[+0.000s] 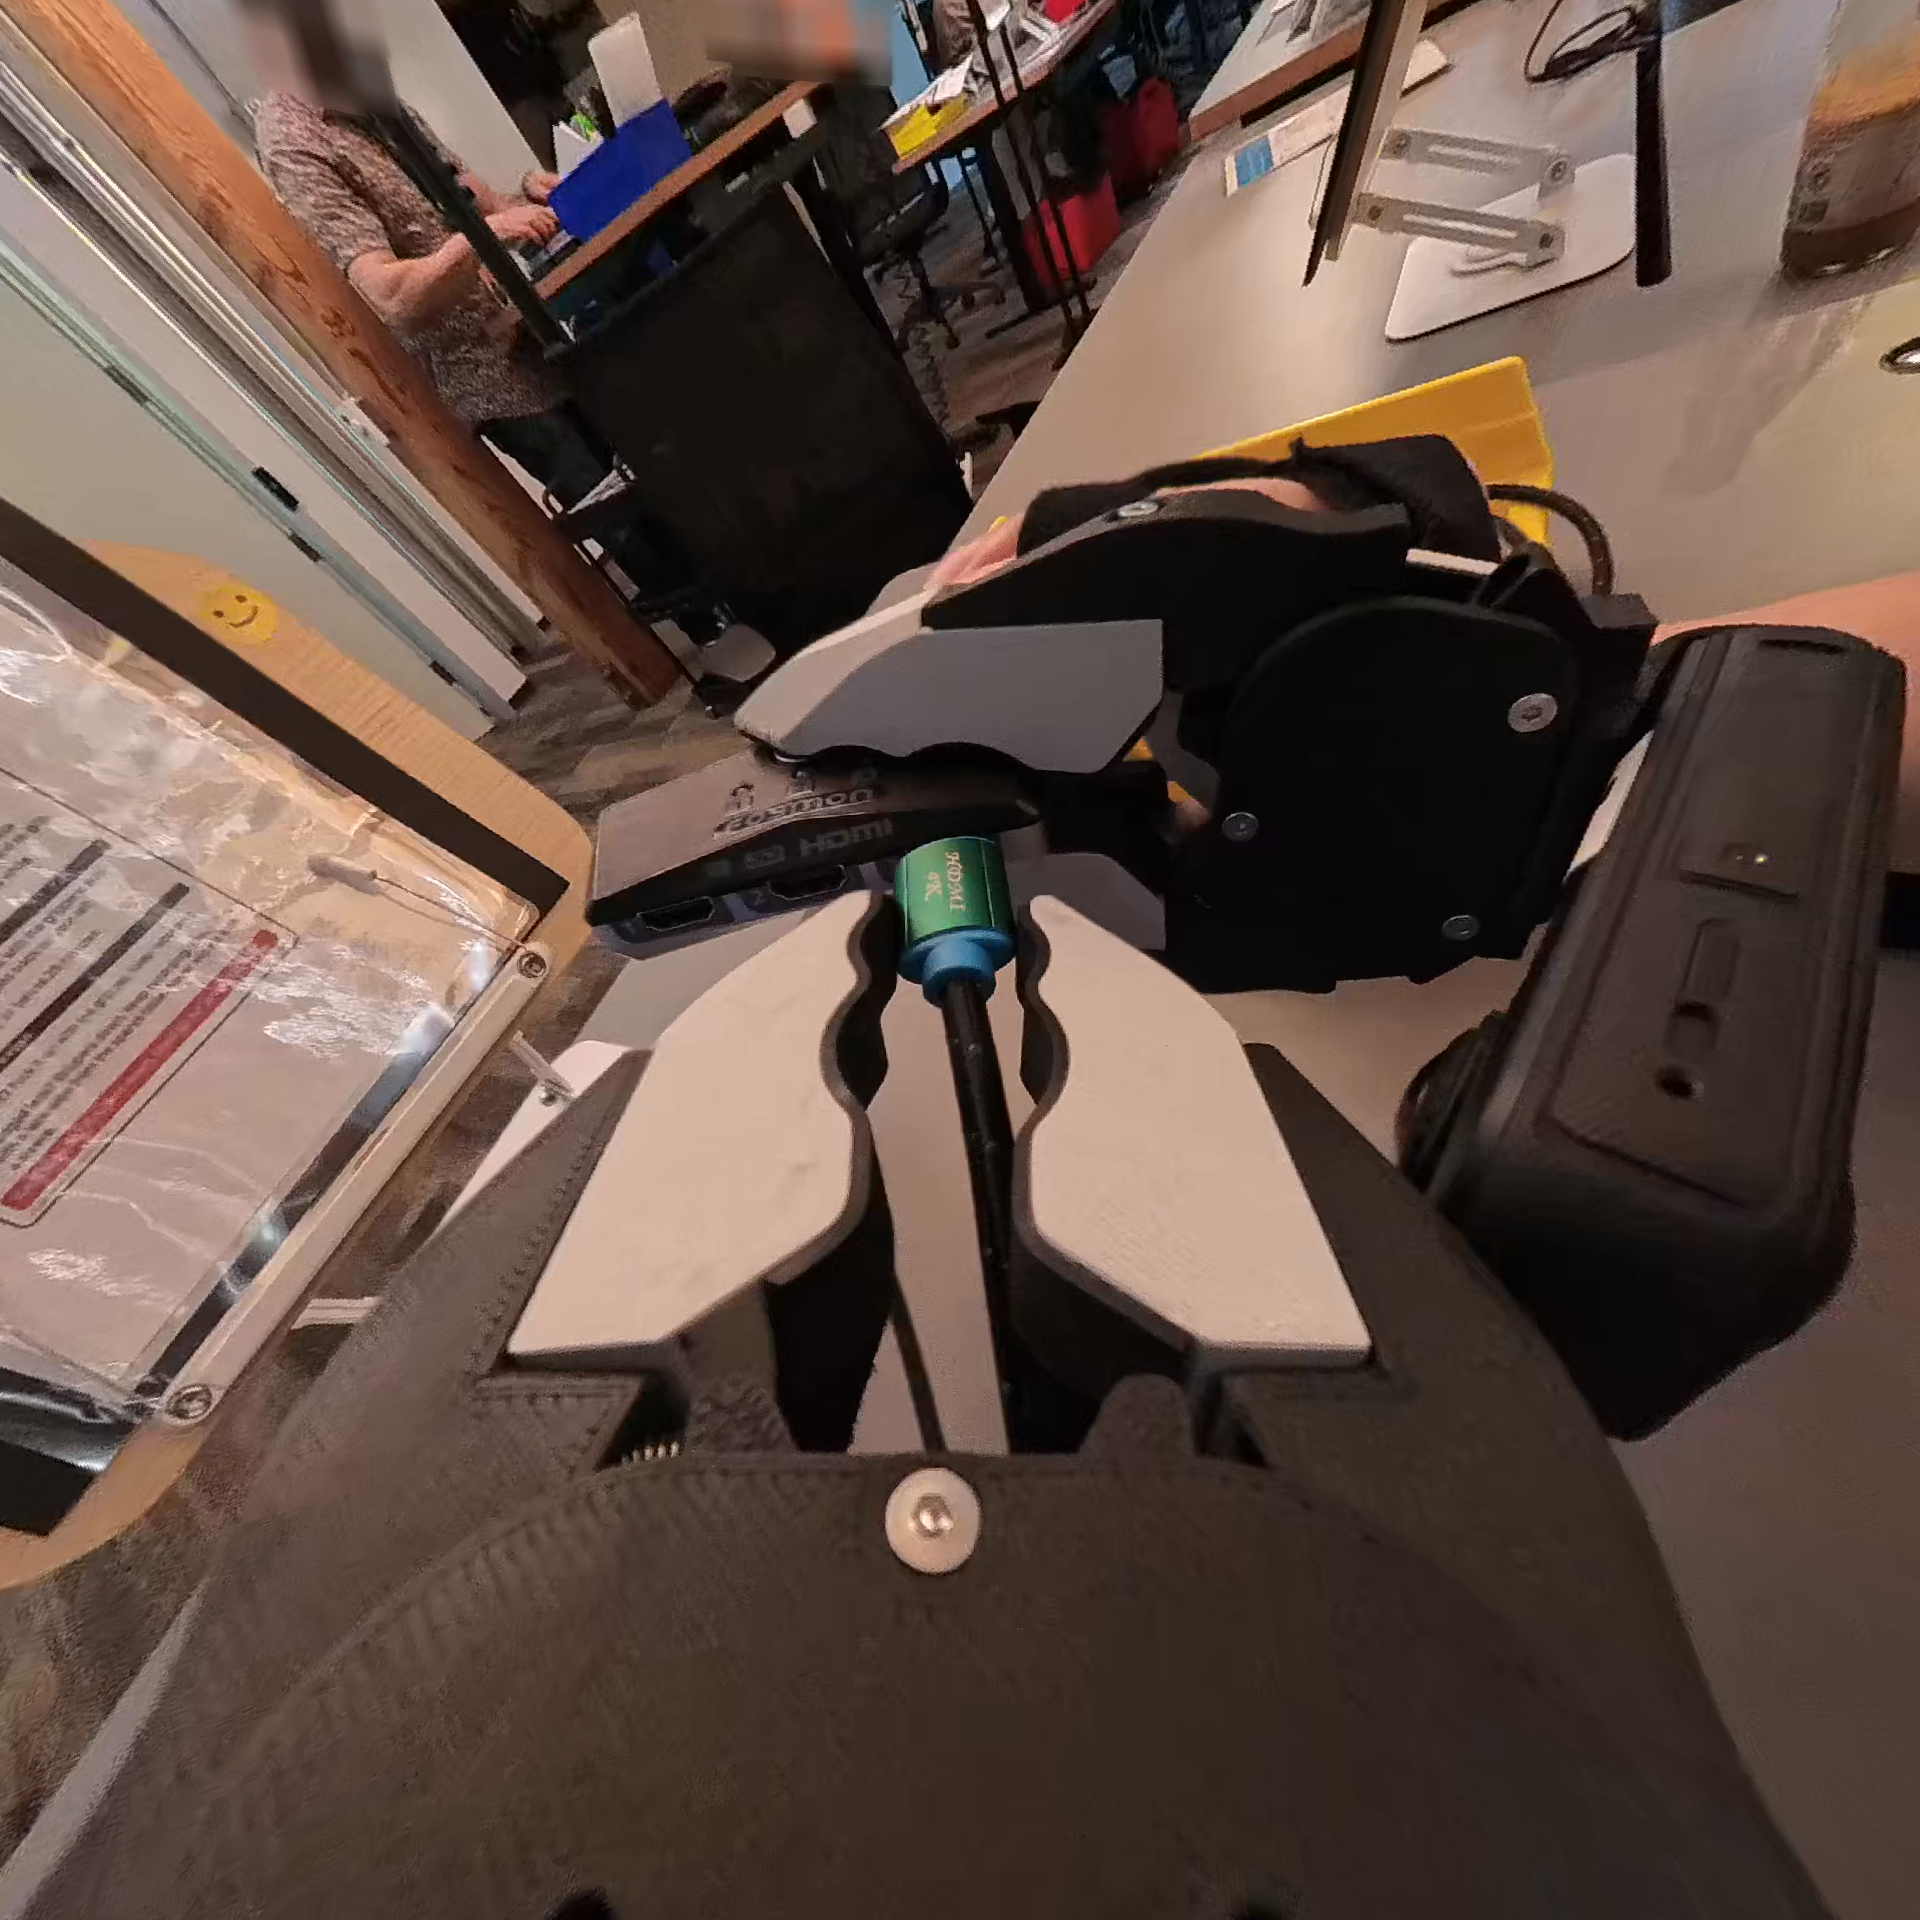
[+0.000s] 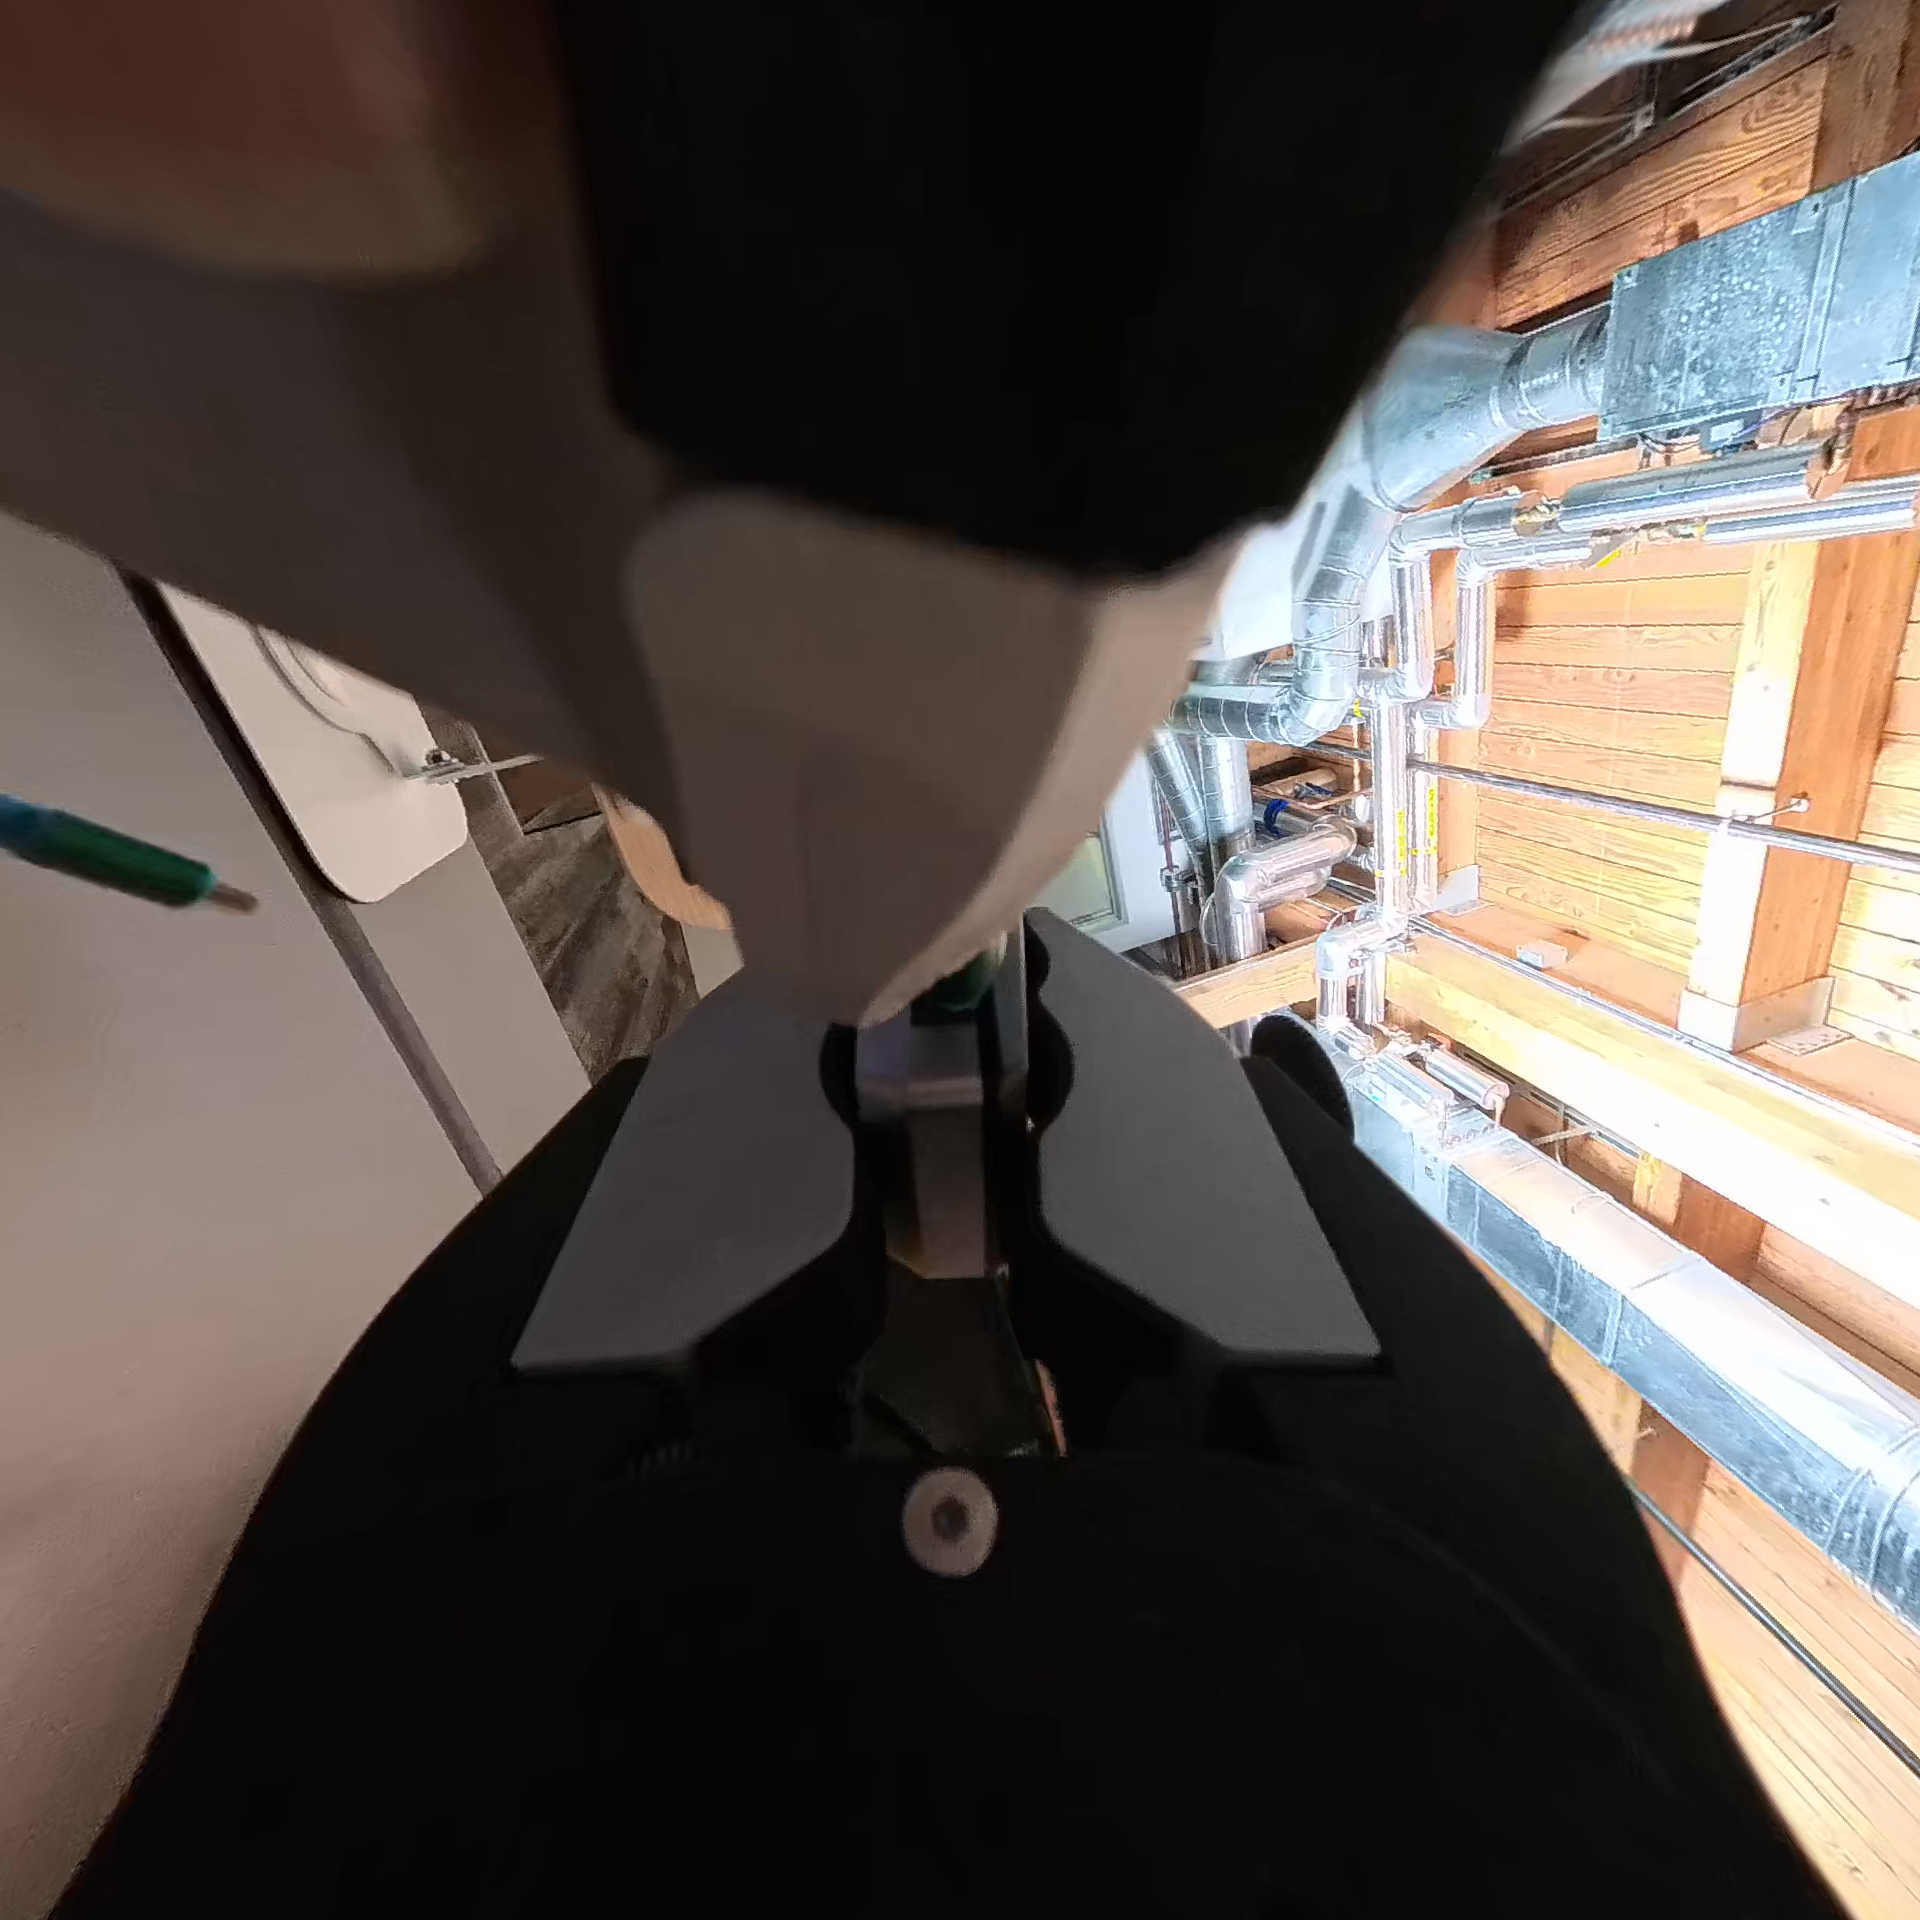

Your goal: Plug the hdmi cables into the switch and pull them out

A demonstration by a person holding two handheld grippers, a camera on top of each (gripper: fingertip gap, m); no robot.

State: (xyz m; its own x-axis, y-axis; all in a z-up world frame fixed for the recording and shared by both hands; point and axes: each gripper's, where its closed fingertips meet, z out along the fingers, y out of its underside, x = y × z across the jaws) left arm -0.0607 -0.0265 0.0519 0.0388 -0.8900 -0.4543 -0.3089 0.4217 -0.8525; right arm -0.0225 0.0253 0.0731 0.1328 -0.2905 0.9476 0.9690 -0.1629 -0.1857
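Left jaws: in the left wrist view, the left gripper [image 1: 948, 940] had its grey fingers set narrowly either side of the green metal HDMI plug with a blue collar [image 1: 943, 906]; whether the pads actually pressed it, I cannot tell.
Plug: its nose sat in the rightmost port on the near edge of the flat black HDMI switch box [image 1: 800, 831], its black cable [image 1: 982, 1122] running back between the fingers.
Switch: lifted off the pale grey table [image 1: 1299, 312], pinched top and bottom by the right gripper [image 1: 894, 774] coming in from the right; two ports to the plug's left stood open.
Surroundings: a yellow tray [image 1: 1455, 416] lay behind the right gripper.
Right jaws: in the right wrist view, the right gripper [image 2: 940, 997] stood closed on the switch box [image 2: 1003, 1039], seen edge-on as a thin dark slab.
Other gripper: a blurred grey finger [image 2: 831, 748] of the left one filled the upper middle.
Second plug: another green-and-blue plug [image 2: 114, 857] lay at far left, well apart from the switch.
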